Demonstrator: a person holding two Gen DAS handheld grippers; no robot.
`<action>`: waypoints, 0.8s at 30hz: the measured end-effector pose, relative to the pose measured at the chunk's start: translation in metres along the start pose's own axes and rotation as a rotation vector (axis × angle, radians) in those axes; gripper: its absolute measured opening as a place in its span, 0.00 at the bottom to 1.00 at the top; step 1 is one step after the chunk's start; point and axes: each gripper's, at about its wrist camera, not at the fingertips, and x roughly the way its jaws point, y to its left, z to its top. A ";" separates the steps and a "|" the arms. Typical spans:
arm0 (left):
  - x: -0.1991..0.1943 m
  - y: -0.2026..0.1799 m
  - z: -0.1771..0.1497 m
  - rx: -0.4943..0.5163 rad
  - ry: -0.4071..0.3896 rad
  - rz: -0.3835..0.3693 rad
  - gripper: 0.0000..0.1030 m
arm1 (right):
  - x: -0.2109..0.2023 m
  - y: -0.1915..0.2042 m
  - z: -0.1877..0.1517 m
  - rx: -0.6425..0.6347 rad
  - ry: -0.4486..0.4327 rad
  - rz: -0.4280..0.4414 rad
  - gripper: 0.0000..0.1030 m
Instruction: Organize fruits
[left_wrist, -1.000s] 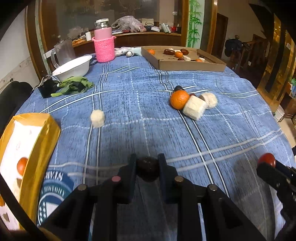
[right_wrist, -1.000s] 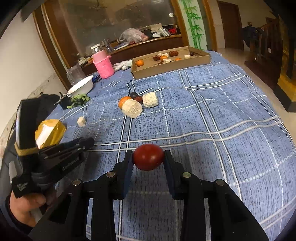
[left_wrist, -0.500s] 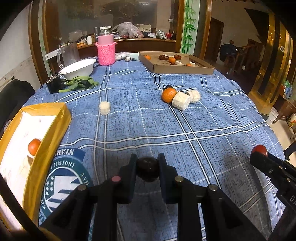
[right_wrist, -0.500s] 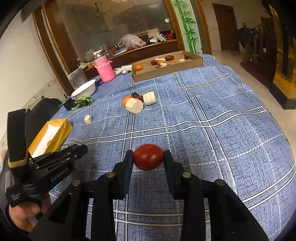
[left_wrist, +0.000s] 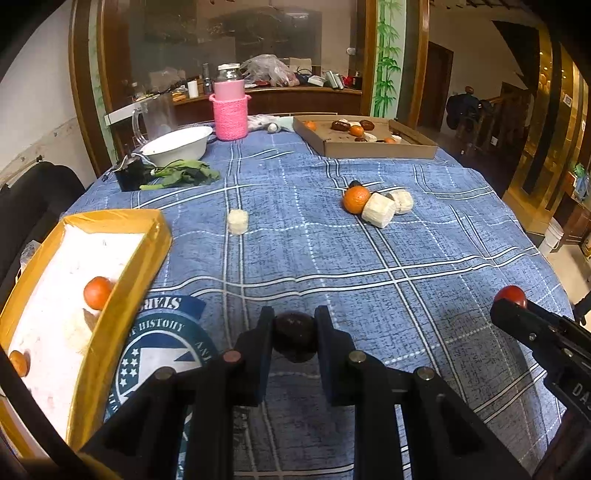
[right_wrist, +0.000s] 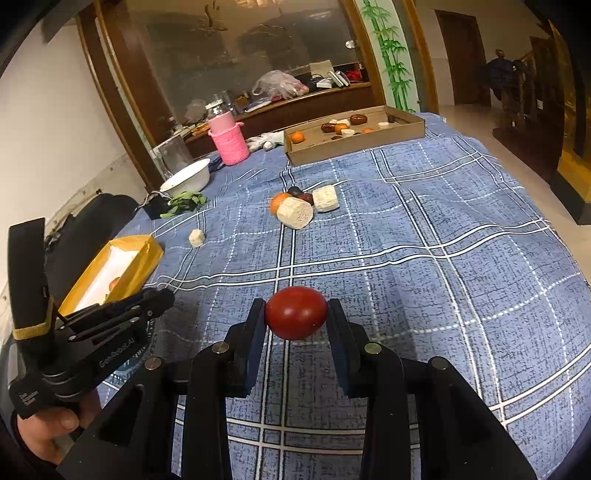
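My left gripper (left_wrist: 294, 334) is shut on a dark brown fruit (left_wrist: 294, 336), held above the blue checked tablecloth (left_wrist: 369, 266), just right of the yellow box (left_wrist: 122, 295). The box holds an orange fruit (left_wrist: 96, 292) and another at its near end (left_wrist: 18, 362). My right gripper (right_wrist: 296, 314) is shut on a red fruit (right_wrist: 296, 313) above the cloth; it also shows in the left wrist view (left_wrist: 511, 295). A cluster of an orange (left_wrist: 355, 199), white cakes (left_wrist: 378, 215) and dark fruits lies mid-table. The left gripper shows in the right wrist view (right_wrist: 159, 299).
A cardboard tray (left_wrist: 373, 147) with more fruits sits at the far side. A lone white piece (left_wrist: 237, 220), green leaves (left_wrist: 184, 175), a white bowl (left_wrist: 177, 145), a pink-sleeved jar (left_wrist: 229, 110) and a glass jug (left_wrist: 151, 118) stand at the left and back.
Both grippers have pulled back and up from the table's middle, still holding their fruits. The yellow box has come further into the left wrist view, showing more of its inside.
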 end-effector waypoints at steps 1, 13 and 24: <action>0.000 0.002 -0.001 -0.004 -0.002 0.008 0.24 | 0.001 0.000 -0.001 0.000 0.004 0.002 0.31; -0.012 0.011 -0.006 -0.021 -0.006 0.024 0.24 | -0.004 0.001 -0.006 -0.001 0.002 0.016 0.31; -0.036 0.024 -0.009 -0.036 -0.038 0.025 0.24 | -0.020 0.022 -0.007 -0.039 -0.024 0.037 0.31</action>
